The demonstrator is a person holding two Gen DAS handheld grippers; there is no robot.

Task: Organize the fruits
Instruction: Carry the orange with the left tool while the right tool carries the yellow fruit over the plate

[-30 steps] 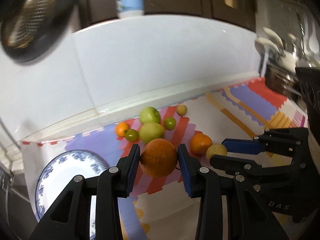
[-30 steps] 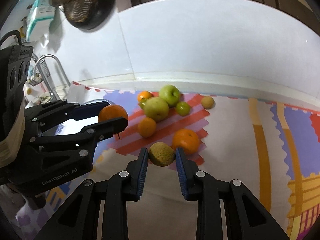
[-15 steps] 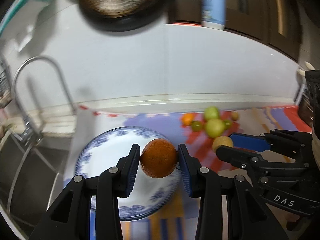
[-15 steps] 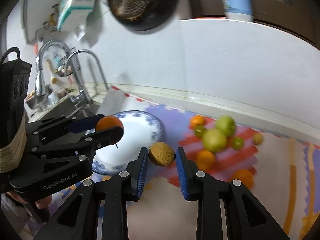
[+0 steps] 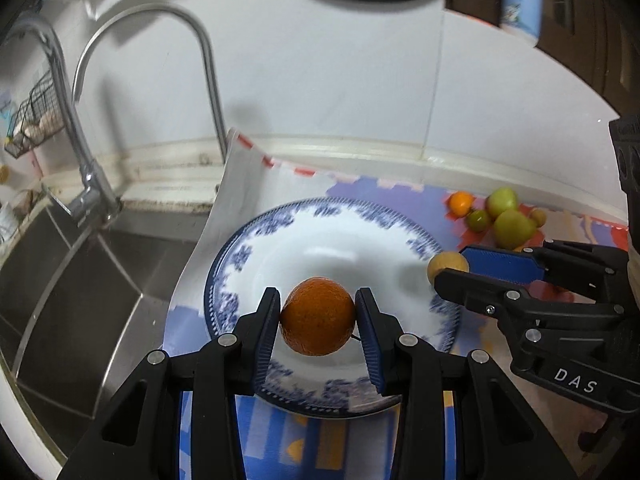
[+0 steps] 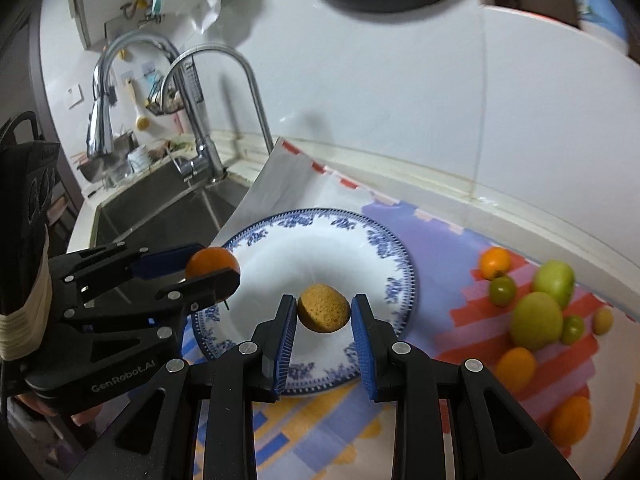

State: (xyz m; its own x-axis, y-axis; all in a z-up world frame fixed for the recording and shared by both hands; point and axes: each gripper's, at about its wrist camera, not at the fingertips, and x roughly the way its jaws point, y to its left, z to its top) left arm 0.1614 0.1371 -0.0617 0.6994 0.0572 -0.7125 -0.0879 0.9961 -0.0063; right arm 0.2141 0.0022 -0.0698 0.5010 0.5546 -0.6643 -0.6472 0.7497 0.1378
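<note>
**Two fruits held over the plate**

At far left lies the steel sink, with two curved taps rising from its back edge against the white wall. A patterned mat covers the counter beside the sink, its near-left corner curled up toward the wall.

On the mat, just right of the sink, sits a white plate with a blue floral rim. Nothing rests on its surface.

The left gripper hangs over the near half of the plate. Its blue pads press from both sides on an orange, which sits squarely between them and clear of the plate. In the right wrist view the same orange shows at the plate's left rim.

The right gripper is over the plate's near-right part. It pinches a small tan, rough-skinned fruit between its pads; from the left wrist view that fruit appears at the plate's right edge, sticking out past the fingertips.

Farther right, on the red-striped part of the mat and well apart from the plate, the other fruits are grouped: a small orange one nearest the wall, green apples and small green fruits in the middle, and two more orange fruits toward the near edge.
</note>
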